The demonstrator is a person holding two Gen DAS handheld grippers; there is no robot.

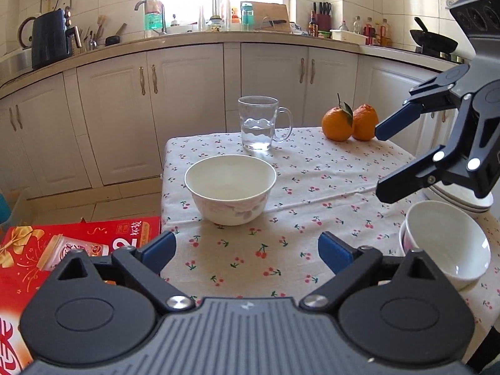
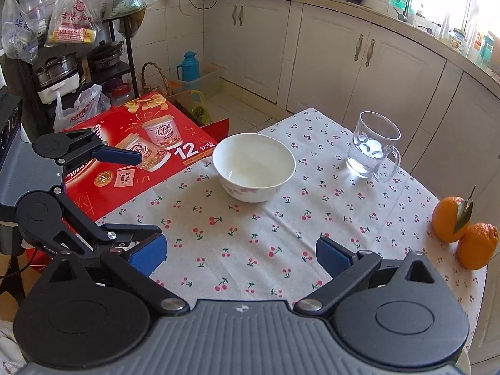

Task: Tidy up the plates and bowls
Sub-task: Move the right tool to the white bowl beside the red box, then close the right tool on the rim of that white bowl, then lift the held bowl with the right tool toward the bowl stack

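A white bowl with a pink flower print [image 1: 230,187] [image 2: 253,167] stands upright on the cherry-print tablecloth [image 1: 297,250]. Two more white bowls [image 1: 447,243], nested and tilted, lie at the table's right edge. White plates [image 1: 453,201] are stacked behind them, partly hidden by my right gripper. My left gripper [image 1: 247,253] [image 2: 137,200] is open and empty, short of the upright bowl. My right gripper [image 2: 240,254] [image 1: 382,162] is open and empty, above the table at the right.
A glass mug with water [image 1: 261,123] [image 2: 372,147] stands behind the bowl. Two oranges [image 1: 350,123] [image 2: 465,231] lie at the far right corner. A red gift box [image 1: 72,259] [image 2: 137,153] abuts the table's left side. Kitchen cabinets [image 1: 150,109] run behind.
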